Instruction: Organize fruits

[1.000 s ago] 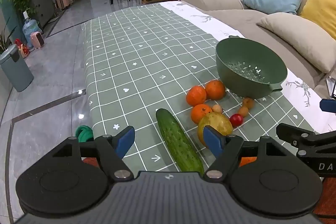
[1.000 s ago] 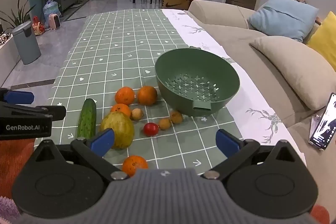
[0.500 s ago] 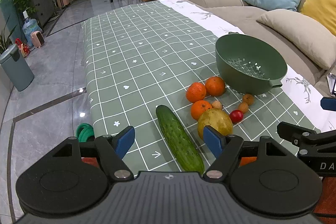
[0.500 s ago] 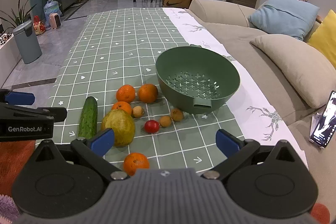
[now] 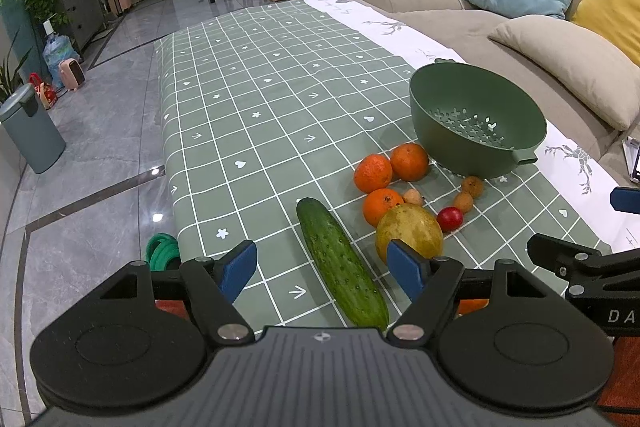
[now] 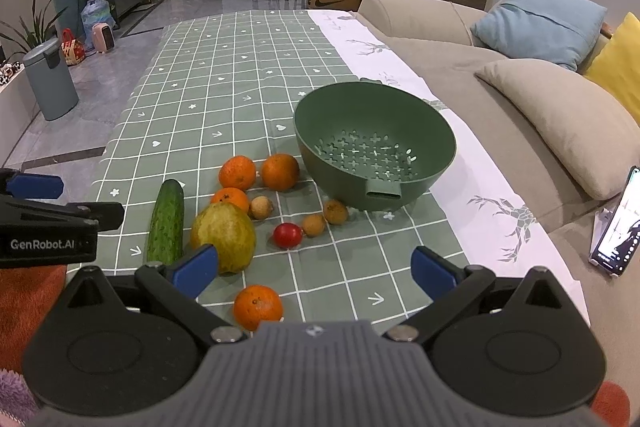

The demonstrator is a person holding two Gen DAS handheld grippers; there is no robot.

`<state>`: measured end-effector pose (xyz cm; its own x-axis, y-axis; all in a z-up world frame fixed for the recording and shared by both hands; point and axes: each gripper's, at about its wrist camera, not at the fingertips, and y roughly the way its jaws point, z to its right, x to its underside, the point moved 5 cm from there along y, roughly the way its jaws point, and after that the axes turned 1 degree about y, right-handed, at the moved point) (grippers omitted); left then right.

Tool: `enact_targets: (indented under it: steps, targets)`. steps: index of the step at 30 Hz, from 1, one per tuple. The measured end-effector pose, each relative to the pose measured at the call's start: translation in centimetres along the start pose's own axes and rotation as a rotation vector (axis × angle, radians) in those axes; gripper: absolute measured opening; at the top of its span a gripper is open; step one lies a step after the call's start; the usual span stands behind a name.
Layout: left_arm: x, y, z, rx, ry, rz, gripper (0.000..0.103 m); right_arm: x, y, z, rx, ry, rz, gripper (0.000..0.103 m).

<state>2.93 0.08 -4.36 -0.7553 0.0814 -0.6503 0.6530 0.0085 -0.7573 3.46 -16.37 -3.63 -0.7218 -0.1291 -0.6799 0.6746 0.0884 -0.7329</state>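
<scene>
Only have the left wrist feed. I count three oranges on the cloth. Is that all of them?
Observer: No. A fourth orange lies alone on the near edge of the cloth, just ahead of the right gripper.
Operator: Is the right gripper holding anything?
Observer: No. Its jaws stand wide open with nothing between them.
Operator: What is the thing cut off at my right edge?
Observer: A phone, propped up on the sofa with its screen lit.
</scene>
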Motion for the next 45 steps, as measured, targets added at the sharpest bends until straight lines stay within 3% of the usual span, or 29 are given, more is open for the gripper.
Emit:
enact_targets:
  steps: [45]
  targets:
    - [-0.1,0.09,0.68,0.011,0.011,-0.034,0.087,0.15,0.64,0.07,-0.003,0.011,-0.039,0.098]
